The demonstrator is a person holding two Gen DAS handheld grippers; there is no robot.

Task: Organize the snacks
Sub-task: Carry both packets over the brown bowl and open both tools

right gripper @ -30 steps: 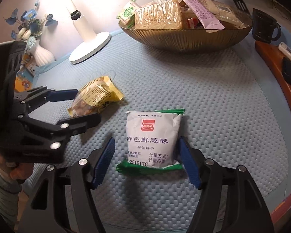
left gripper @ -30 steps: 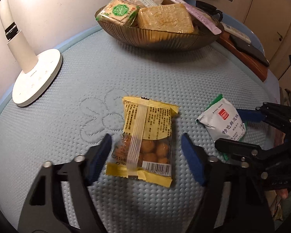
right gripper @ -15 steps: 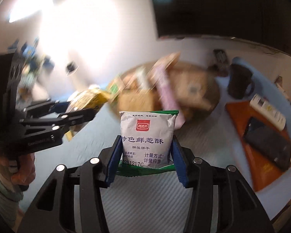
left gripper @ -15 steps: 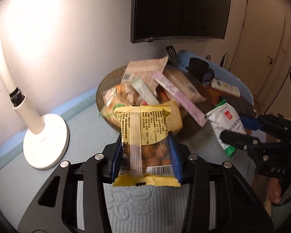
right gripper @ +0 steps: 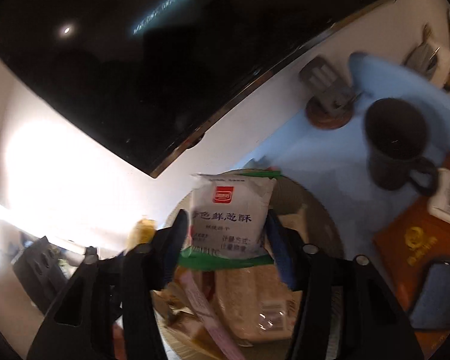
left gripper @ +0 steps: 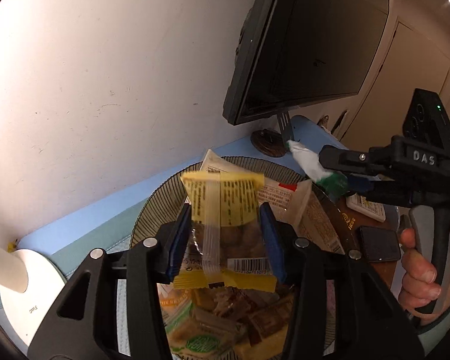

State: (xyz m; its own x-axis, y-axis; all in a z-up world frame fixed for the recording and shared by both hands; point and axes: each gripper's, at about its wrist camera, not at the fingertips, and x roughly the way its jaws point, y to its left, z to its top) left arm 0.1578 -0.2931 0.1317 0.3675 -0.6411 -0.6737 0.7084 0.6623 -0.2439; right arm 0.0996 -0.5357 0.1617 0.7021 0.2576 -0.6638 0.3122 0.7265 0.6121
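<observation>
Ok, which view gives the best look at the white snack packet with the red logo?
The right wrist view: the white packet fills the centre, front label facing the camera, clamped in the right gripper above the bowl. The left wrist view shows the packet only edge-on, small, with no label.

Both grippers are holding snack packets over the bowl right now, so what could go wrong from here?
1. The ribbed brown bowl is already heaped with snacks; the yellow nut packet in the left gripper might slide off the pile once released.
2. The right gripper, shut on the white-and-green biscuit packet, is close beside the left one, so they may bump.
3. The dark mug stands near the bowl and might get knocked.
</observation>
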